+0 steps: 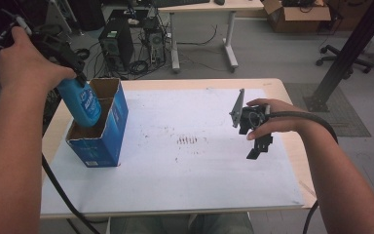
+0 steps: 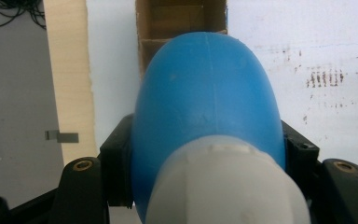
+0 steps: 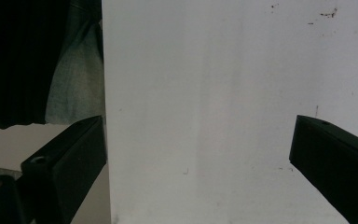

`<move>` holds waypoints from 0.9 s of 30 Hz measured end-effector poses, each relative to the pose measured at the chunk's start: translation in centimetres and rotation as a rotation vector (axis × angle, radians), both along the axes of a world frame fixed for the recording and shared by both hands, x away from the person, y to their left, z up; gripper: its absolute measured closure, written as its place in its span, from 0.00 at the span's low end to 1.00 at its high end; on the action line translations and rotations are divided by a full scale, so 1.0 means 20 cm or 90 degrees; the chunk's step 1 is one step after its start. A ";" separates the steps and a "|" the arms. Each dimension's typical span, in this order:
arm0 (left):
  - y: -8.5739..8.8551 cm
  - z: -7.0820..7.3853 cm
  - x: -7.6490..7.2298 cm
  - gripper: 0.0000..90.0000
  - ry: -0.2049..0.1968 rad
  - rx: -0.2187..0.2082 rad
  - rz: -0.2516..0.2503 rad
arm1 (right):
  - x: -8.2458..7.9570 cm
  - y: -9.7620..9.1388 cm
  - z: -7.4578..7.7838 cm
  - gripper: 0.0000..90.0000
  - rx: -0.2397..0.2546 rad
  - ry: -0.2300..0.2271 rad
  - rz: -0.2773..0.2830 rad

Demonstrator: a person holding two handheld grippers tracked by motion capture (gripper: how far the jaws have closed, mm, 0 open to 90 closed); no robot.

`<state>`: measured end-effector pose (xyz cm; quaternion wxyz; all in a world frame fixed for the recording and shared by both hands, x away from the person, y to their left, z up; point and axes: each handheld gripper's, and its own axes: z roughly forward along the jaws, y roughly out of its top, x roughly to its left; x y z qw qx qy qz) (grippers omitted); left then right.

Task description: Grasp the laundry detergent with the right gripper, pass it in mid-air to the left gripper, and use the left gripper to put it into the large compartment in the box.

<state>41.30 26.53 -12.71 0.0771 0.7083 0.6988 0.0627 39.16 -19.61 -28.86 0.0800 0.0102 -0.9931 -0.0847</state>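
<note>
currently the left gripper (image 1: 75, 73) is clamping a blue bottle (image 1: 84, 101) by its shoulder, just below the pale cap (image 2: 223, 186), with the jaws pressing on both sides of the blue body, so the bottle is hanging base-down and tilting slightly. holding it near the top is leaving the whole lower part free, which seems sensible for feeding it into a narrow opening. the bottle's base is sitting inside the top of the blue cardboard box (image 1: 100, 131), which is standing open-topped near the left edge of the desk (image 1: 292, 141) on a white sheet (image 1: 195, 185); the left gripper view is looking down past the bottle into the box's brown interior (image 2: 182, 21), where a cardboard divider is splitting it into compartments. which compartment the bottle is entering is hard to say for certain, though it appears to be the nearer one. the right gripper (image 1: 257, 148) is resting well apart on the right side of the sheet, its jaws standing wide with nothing between them, apparently just keeping out of the way. judging from this, the bottle is partway in and wanting a straight lowering so it isn't catching the divider.
</note>
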 end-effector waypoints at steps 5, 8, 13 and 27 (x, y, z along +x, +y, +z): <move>0.01 -0.07 0.00 0.42 0.002 0.001 0.003 | 0.00 0.01 -0.01 0.04 0.002 0.001 0.002; 0.01 -0.11 0.01 0.42 0.008 0.008 0.003 | 0.00 0.01 -0.01 0.04 0.003 0.002 -0.002; 0.00 -0.18 0.01 0.42 0.013 0.010 0.001 | 0.01 0.01 -0.02 0.04 0.003 0.003 0.001; -0.05 -0.35 0.02 0.42 0.020 0.018 -0.012 | 0.00 0.01 -0.04 0.04 0.006 0.004 0.002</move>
